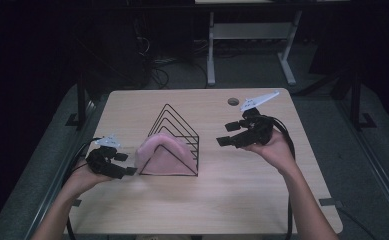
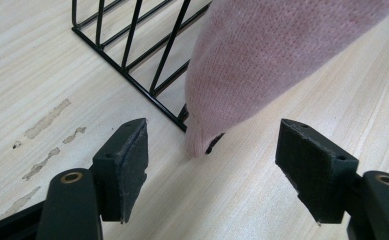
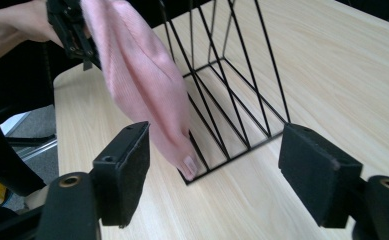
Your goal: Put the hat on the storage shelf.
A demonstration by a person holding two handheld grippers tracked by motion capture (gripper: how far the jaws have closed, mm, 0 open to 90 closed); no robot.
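No legible writing or brand marks. Pink knit cloth [image 1: 161, 152]: soft, fine-ribbed, folded, draped over front wires of wire rack [image 1: 178, 131], at rack's 8 o'clock corner, hem reaching bench [image 1: 222, 200]. Rack: thin black wire, nested triangular dividers, rectangular base, near bench centre. Bench: pale wood-grain laminate, round hole at 1 o'clock. Left gripper [image 1: 128, 164] at cloth's 9 o'clock, fingers spread, nothing between. Right gripper [image 1: 225, 134] at rack's 3 o'clock, fingers spread, empty; black padded pads.
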